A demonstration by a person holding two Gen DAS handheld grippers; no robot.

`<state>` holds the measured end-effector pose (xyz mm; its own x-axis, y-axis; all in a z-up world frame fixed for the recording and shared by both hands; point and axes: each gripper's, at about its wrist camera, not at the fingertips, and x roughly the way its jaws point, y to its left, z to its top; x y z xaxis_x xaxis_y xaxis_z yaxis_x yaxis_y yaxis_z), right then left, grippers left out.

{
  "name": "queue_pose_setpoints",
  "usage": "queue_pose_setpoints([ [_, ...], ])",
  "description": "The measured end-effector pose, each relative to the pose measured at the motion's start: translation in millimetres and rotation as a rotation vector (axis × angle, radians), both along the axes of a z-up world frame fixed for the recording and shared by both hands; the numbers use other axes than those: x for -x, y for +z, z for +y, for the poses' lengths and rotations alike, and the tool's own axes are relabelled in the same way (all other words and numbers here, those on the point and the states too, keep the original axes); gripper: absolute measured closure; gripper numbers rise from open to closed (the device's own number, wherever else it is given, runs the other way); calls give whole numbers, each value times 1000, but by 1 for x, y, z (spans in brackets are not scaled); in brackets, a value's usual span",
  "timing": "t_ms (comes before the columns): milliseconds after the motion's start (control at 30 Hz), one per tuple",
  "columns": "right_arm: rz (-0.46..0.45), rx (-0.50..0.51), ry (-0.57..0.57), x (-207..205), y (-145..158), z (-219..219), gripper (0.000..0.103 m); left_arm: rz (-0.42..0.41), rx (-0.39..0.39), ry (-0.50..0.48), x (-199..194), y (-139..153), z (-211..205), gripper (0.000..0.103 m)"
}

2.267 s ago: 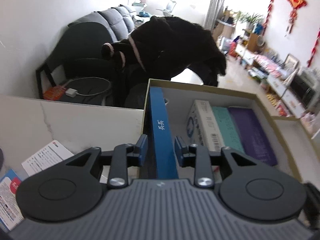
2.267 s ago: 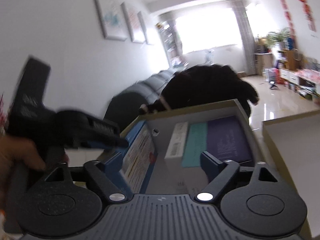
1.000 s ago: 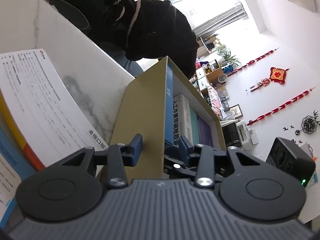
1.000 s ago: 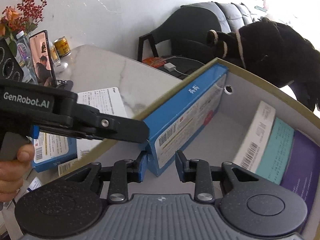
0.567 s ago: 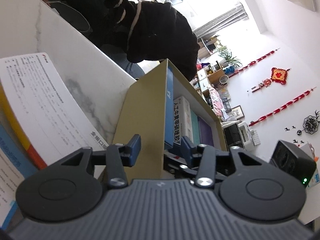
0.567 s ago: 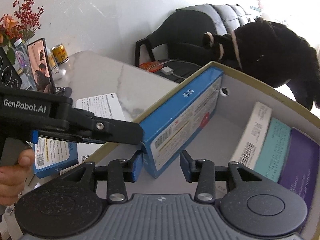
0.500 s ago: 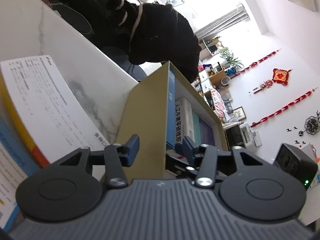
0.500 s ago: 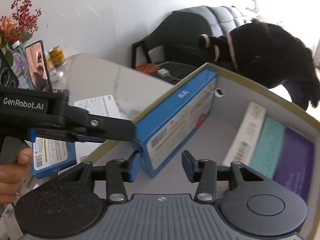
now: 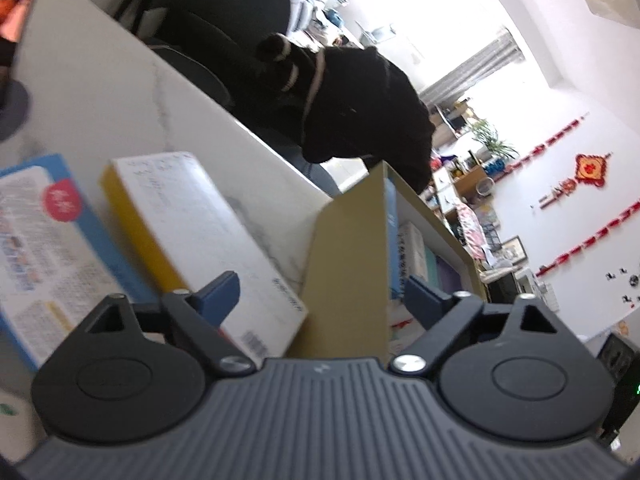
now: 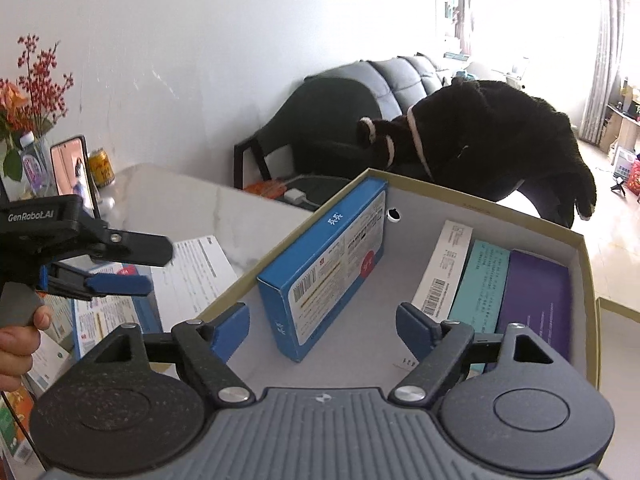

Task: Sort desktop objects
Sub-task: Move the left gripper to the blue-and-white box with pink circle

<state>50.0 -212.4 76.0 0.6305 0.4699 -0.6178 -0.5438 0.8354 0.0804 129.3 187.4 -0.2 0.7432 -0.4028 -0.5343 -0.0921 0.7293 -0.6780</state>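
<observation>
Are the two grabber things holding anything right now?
No. The right gripper is open around the blue box without touching it, and the left gripper is open too, holding nothing. The blue box stands on its own inside the cardboard box.

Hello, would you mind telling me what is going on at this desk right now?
A person is sorting boxes from a marble table into a cardboard tray using two handheld grippers. The blue box stands on edge against the tray's left wall, apart from the white, teal and purple boxes on the right. Both the right gripper and left gripper are open and empty. A yellow-edged box waits outside.
</observation>
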Motion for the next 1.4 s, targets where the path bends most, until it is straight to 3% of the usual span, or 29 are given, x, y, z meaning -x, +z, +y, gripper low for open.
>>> queue_pose_setpoints([
  [333, -60, -48, -15, 33, 0, -6, 15, 44, -42, 131, 40, -5, 56, 1],
  [800, -78, -98, 7, 76, -7, -6, 12, 83, -60, 288, 66, -18, 118, 1],
  [1067, -84, -114, 28, 90, -6, -2, 11, 80, -124, 294, 60, -30, 128, 2],
  [1400, -79, -106, 42, 97, -11, 7, 11, 83, -117, 291, 52, -44, 135, 9],
])
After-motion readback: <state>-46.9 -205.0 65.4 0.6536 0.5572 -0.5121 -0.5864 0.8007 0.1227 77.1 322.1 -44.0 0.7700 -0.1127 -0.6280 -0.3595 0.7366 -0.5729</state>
